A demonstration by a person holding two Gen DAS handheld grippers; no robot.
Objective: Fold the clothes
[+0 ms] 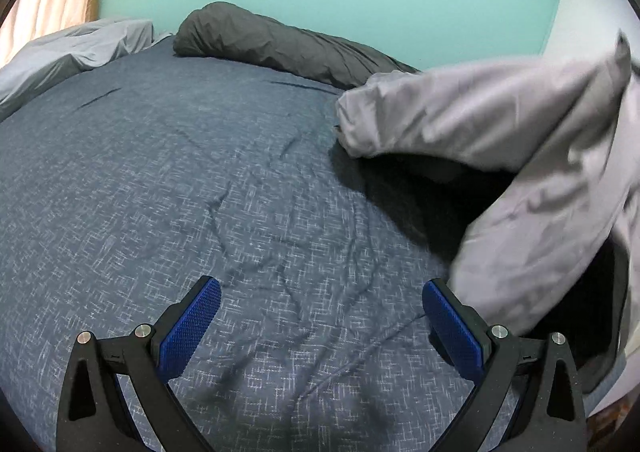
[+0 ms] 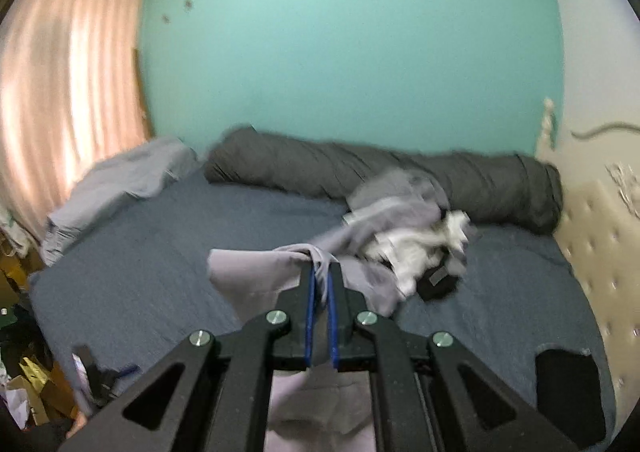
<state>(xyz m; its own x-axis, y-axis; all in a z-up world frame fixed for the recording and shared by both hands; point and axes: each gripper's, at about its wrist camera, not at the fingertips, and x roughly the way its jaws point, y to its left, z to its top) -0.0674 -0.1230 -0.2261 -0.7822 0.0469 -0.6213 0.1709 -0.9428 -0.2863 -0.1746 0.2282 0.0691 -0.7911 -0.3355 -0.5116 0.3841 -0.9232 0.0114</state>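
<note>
A pale grey garment hangs in the air at the right of the left wrist view, blurred by motion, above the blue bed sheet. My left gripper is wide open low over the sheet, with nothing between its blue pads. In the right wrist view my right gripper is shut on a bunched fold of the same pale grey garment, which drapes down under it. Beyond lies a heap of grey and white clothes on the sheet.
A dark grey rolled duvet lies along the teal wall. A light grey pillow sits at the far left near the curtain. A tufted cream headboard borders the right. Clutter lies on the floor at the left.
</note>
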